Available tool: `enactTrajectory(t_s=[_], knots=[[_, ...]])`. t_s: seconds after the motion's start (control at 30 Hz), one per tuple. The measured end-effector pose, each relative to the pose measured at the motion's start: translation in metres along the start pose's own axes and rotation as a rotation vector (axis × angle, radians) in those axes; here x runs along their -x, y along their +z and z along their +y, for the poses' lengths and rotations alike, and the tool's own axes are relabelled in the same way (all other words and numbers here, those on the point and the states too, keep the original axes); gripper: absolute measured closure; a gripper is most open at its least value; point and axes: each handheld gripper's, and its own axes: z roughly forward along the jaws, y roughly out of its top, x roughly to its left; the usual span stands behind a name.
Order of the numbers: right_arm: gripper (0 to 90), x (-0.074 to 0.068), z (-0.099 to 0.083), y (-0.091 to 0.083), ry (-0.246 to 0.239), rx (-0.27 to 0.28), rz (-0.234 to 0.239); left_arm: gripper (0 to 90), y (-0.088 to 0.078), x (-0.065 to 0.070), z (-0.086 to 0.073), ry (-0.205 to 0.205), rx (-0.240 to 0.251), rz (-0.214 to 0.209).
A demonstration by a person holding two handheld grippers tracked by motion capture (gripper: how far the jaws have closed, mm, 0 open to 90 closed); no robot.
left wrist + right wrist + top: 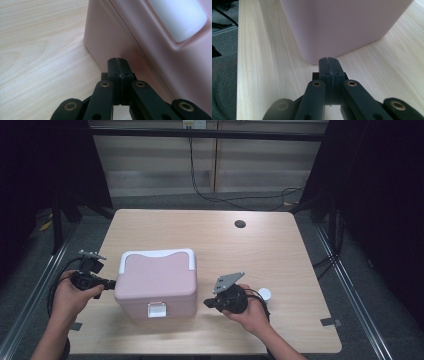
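Pink box (156,282) with a white handle (158,255) folded flat on its lid and a white latch (157,309) on the front face sits on the light wood tabletop (260,250), toward the near-left part. My left gripper (111,283) is at the box's left side, fingers (117,65) pressed together with nothing between them, tips right up against the pink wall low down; whether they actually touch it I cannot tell. In the left gripper view the white handle end (178,17) shows at upper right.

My right gripper (208,303) is just beside the box's right-front corner, fingers (329,65) also closed flat on each other, holding nothing, tips close to the rounded bottom corner of the box (342,27). Grey three-cornered plate (228,282) sits on top of it.

Small white round thing (265,294) lies on the tabletop just behind my right hand (252,312). Dark round hole (240,224) in the tabletop far side. Black cables (235,197) trail on the floor beyond.
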Motion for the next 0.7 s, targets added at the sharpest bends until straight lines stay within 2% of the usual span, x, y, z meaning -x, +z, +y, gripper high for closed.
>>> enactTrajectory(t_s=[0.1, 0.27, 0.5, 0.7], knots=[[90.0, -0.001, 0.002, 0.001, -0.009, -0.001, 0.006, 90.0, 0.003, 0.005, 0.003, 0.004, -0.007, -0.012], [90.0, -0.003, 0.003, -0.002, -0.010, -0.026, 0.008, 90.0, 0.006, 0.012, 0.009, 0.025, -0.030, 0.002], [90.0, 0.001, -0.001, -0.006, -0.007, -0.032, -0.009, 90.0, 0.007, 0.019, 0.016, 0.035, -0.023, 0.007], [90.0, 0.003, -0.008, -0.012, 0.002, -0.032, -0.021, 90.0, 0.014, 0.026, 0.023, 0.040, -0.019, -0.008]])
